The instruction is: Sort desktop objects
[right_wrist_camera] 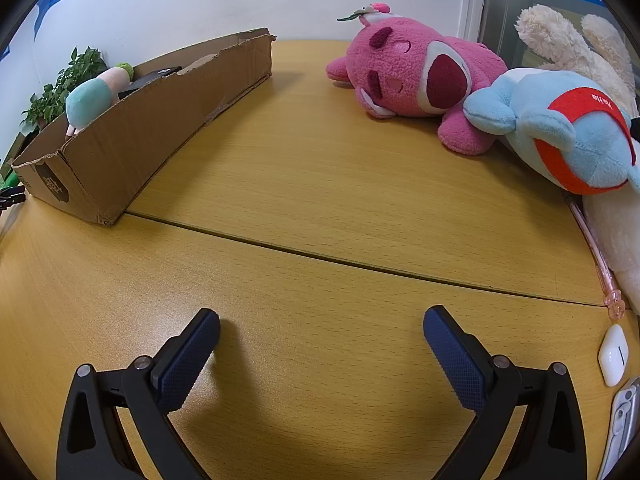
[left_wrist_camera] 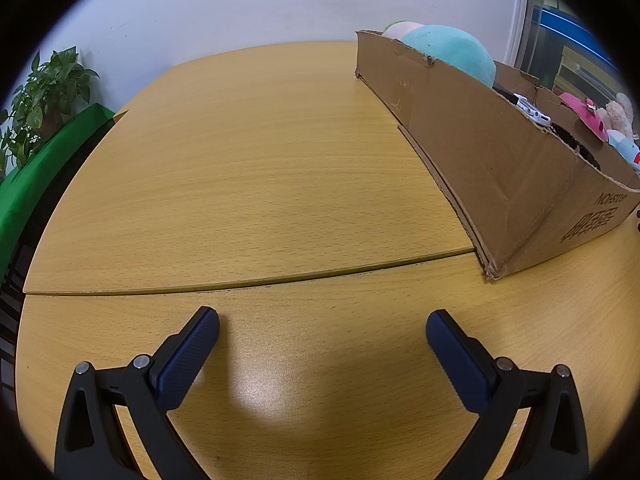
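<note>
A shallow cardboard box [left_wrist_camera: 480, 152] lies on the wooden table [left_wrist_camera: 260, 160], to the right in the left wrist view and to the left [right_wrist_camera: 132, 132] in the right wrist view. A teal and pink plush [left_wrist_camera: 452, 50] and some dark and white items lie inside it. On the table's right side rest a pink plush bear [right_wrist_camera: 416, 80], a light blue plush with red bands [right_wrist_camera: 568, 136] and a cream plush [right_wrist_camera: 568, 40]. My left gripper [left_wrist_camera: 322, 328] hangs open over bare wood. My right gripper [right_wrist_camera: 322, 326] is open too, nothing between its fingers.
A pink pen [right_wrist_camera: 596, 256], a white earbud case [right_wrist_camera: 614, 354] and a silver object [right_wrist_camera: 622, 420] lie along the right edge. A potted plant [left_wrist_camera: 48, 92] and a green surface [left_wrist_camera: 44, 172] stand beyond the table's left side. A seam [right_wrist_camera: 360, 264] crosses the tabletop.
</note>
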`<state>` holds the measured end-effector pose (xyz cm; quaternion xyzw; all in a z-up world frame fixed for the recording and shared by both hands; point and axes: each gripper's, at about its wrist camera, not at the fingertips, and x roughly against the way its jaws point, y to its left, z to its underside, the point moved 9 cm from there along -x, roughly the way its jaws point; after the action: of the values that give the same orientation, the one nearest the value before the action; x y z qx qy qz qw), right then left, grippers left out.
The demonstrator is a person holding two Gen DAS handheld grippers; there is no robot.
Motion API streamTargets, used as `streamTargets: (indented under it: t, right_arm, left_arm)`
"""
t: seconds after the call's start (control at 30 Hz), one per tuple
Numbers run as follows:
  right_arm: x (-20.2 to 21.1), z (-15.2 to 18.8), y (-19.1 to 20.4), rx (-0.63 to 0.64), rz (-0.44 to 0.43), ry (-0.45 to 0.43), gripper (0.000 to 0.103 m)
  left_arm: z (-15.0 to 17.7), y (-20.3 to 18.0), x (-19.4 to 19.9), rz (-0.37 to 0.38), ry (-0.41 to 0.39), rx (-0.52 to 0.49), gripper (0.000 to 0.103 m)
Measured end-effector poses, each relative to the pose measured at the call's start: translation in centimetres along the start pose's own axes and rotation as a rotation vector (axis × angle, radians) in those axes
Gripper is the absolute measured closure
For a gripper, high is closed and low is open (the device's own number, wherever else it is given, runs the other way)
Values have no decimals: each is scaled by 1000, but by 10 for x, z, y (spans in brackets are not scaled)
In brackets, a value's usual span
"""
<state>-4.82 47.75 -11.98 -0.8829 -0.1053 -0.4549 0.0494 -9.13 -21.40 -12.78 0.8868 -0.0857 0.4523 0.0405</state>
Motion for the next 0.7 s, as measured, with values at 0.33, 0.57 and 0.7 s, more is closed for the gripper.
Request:
streamTargets:
  t: [0.33, 0.57, 0.7]
  right_arm:
    - [0, 0, 0, 1, 0, 0, 0]
    - [0, 0, 0, 1, -1, 0, 0]
    - [0, 0, 0, 2, -1, 0, 0]
  left_arm:
    - [0, -1, -1, -2, -1, 0, 0]
    - [-1, -2, -1, -2, -1, 0, 0]
    - [-1, -2, -1, -2, -1, 0, 0]
